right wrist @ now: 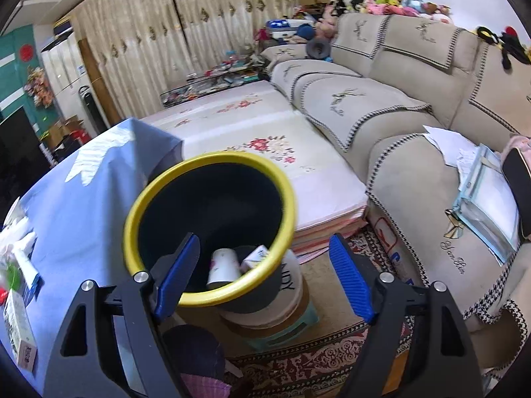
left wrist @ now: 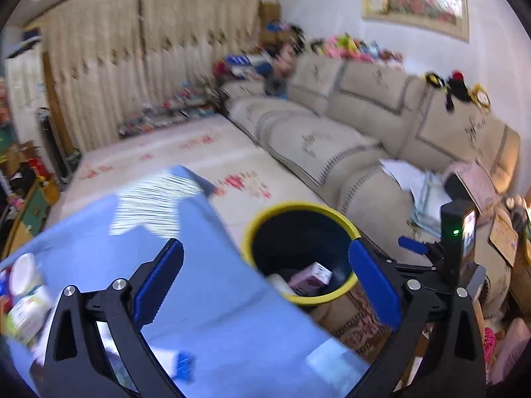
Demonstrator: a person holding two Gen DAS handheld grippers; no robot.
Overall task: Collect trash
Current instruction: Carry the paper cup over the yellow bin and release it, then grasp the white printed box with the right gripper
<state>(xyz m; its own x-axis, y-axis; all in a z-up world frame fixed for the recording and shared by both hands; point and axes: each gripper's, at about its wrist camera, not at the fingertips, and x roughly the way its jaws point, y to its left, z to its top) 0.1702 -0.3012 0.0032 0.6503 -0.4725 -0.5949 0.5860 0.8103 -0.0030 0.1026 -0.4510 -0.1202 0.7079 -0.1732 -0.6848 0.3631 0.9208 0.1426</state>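
- Beige sofa point(right wrist: 381, 106): well beyond the bin, along the far wall.
- Blue-covered table point(right wrist: 76, 199): its edge directly beside the bin.
- Yellow-rimmed bin point(right wrist: 212, 162): landmark; dark interior.
- Left gripper point(left wrist: 265, 282): above the table edge beside the bin, jaws wide apart, empty.
- Right gripper point(right wrist: 262, 275): over the bin's near rim, jaws apart, empty.
- White cup point(right wrist: 224, 265) and small carton point(right wrist: 255, 257): trash lying inside the bin.
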